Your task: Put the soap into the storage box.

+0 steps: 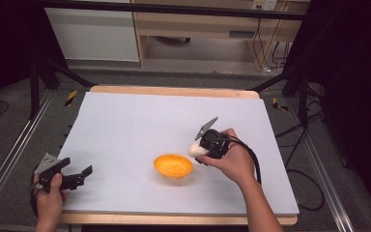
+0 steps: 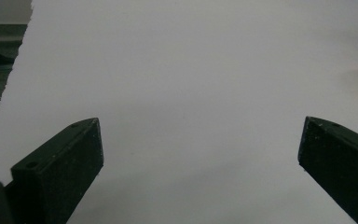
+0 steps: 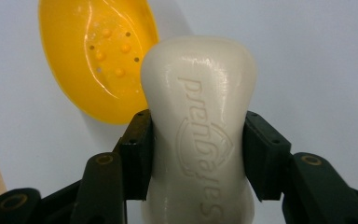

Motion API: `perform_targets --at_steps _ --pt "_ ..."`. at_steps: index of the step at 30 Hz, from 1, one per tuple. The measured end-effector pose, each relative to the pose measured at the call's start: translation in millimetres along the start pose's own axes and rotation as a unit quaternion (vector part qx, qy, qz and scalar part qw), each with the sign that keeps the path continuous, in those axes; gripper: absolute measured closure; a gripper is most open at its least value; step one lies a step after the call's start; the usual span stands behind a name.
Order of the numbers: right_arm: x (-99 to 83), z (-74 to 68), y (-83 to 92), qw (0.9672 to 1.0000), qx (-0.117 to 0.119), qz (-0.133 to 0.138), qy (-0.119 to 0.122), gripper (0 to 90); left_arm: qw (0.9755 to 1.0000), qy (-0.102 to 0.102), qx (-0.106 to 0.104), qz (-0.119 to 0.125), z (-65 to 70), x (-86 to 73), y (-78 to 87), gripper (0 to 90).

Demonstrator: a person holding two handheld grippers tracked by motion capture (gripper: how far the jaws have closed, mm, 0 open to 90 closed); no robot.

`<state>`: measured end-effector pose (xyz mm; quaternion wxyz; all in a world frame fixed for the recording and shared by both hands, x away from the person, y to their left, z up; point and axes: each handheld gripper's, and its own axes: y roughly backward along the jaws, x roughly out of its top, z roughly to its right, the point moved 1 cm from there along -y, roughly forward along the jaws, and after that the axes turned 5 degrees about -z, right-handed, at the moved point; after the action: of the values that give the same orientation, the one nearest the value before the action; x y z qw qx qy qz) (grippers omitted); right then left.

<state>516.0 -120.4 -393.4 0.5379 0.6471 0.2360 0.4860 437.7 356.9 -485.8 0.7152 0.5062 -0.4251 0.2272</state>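
A cream bar of soap with raised lettering sits clamped between the black jaws of my right gripper, its pads pressing on both sides. In the high view the right gripper holds the soap just above the table, off the right rim of an orange soap dish with small holes and bumps. The dish lies beyond the soap, up and to the left, in the right gripper view. My left gripper rests at the table's front left corner, jaws wide apart over bare white surface.
A white sheet covers the wooden table. Dark stand legs and cables lie on the floor at both sides. A pale wooden cabinet stands behind the table.
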Motion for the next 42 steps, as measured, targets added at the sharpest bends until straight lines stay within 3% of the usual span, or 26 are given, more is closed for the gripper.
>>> perform_targets --at_steps 15,28,42 --pt "21.2 -17.1 -7.2 0.9988 0.018 0.005 0.044 49.9 1.0 0.0 0.0 0.0 -0.1 0.1 -0.1 0.0" --pt "37.9 -28.1 -14.4 0.9975 0.031 -0.005 0.063 49.8 1.0 0.006 -0.002 0.001 0.1 -0.2 0.0 0.0" --pt "56.5 -37.9 -22.3 0.9941 0.039 -0.01 0.1 49.8 1.0 0.005 -0.002 0.002 -0.2 -0.2 0.2 0.0"
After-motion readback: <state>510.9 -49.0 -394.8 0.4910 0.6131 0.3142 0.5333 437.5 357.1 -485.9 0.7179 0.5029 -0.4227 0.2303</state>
